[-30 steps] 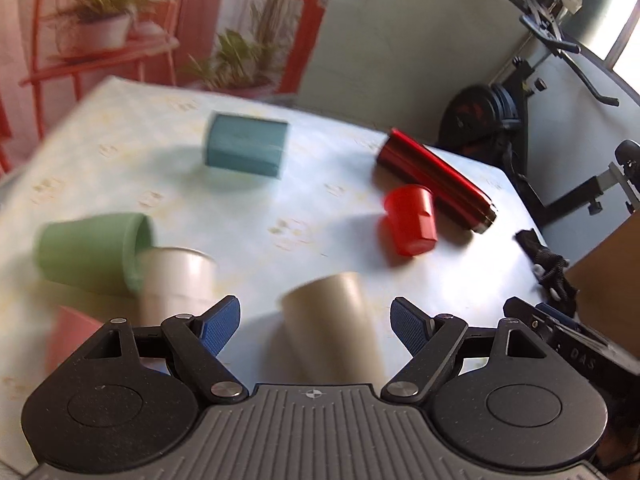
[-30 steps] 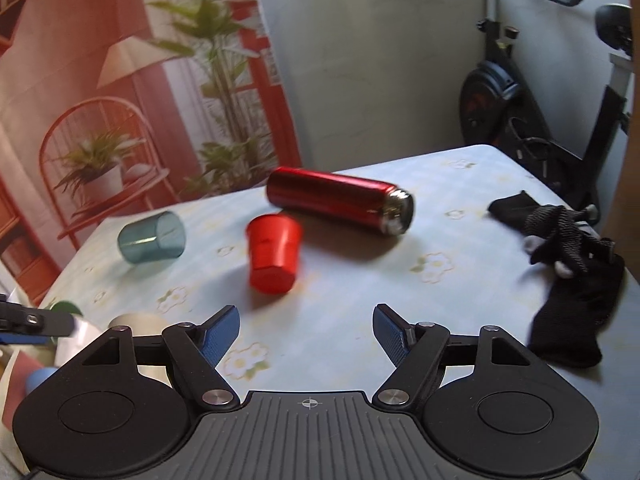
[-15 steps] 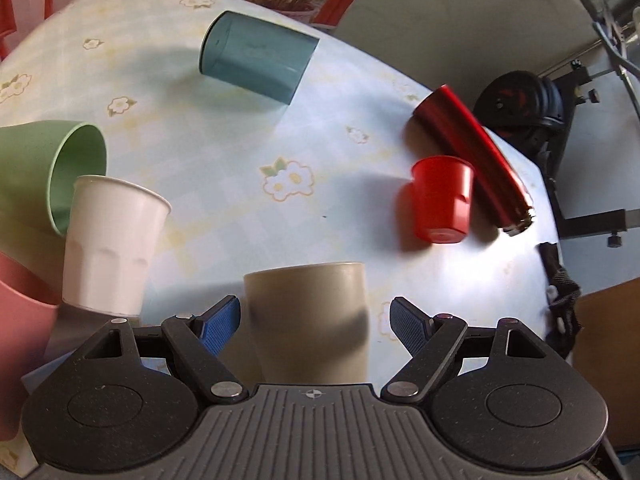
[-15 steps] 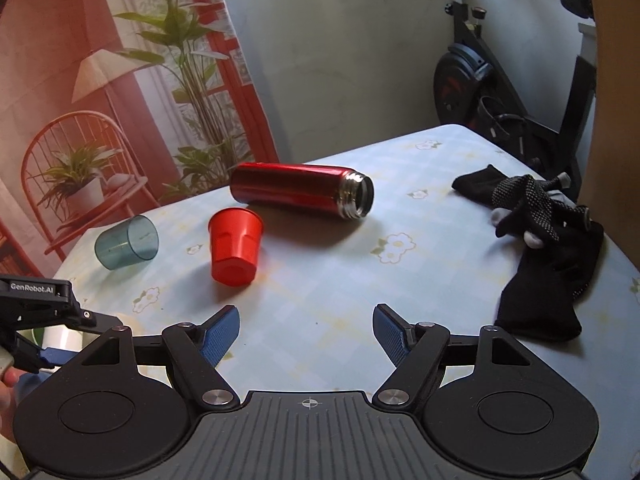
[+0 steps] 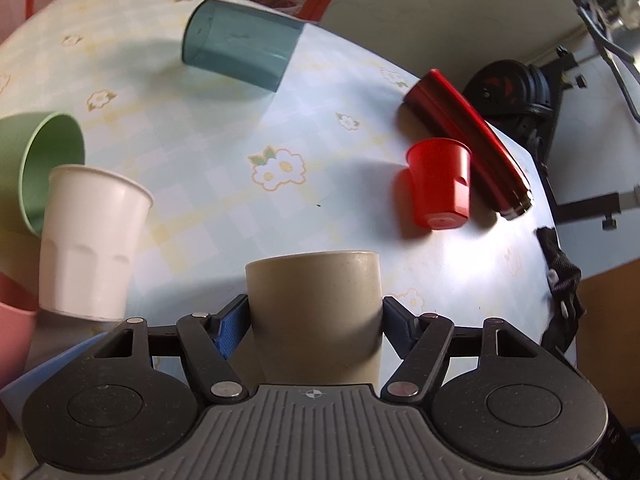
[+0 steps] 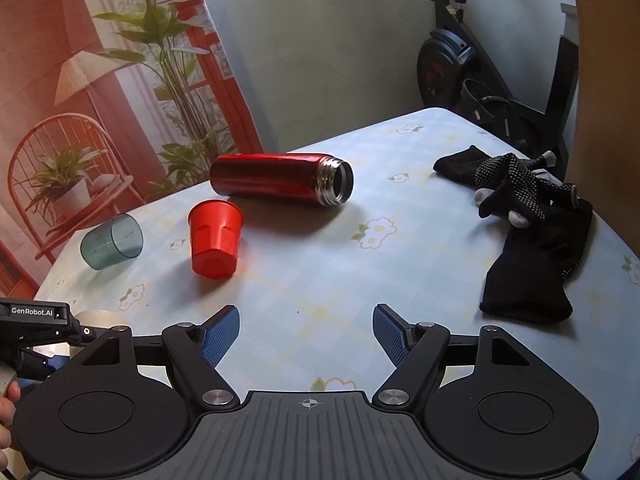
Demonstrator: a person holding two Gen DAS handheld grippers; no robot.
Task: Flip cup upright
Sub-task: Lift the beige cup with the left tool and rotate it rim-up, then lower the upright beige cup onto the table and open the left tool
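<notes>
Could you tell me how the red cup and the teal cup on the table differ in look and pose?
The red cup is opaque plastic; the teal cup is translucent. The red cup stands upside down on its rim, closed base on top, while the teal cup lies on its side. The red cup tapers toward its base; the teal cup looks nearly straight-walled. Both sit on the flowered tablecloth, untouched by either gripper, and neither is upright.

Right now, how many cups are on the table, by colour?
Beige cup, between the left gripper pads: 1
White cup: 1
Green cup: 1
Pink cup: 1
Teal cup: 1
Red cup: 1
Total: 6
</notes>
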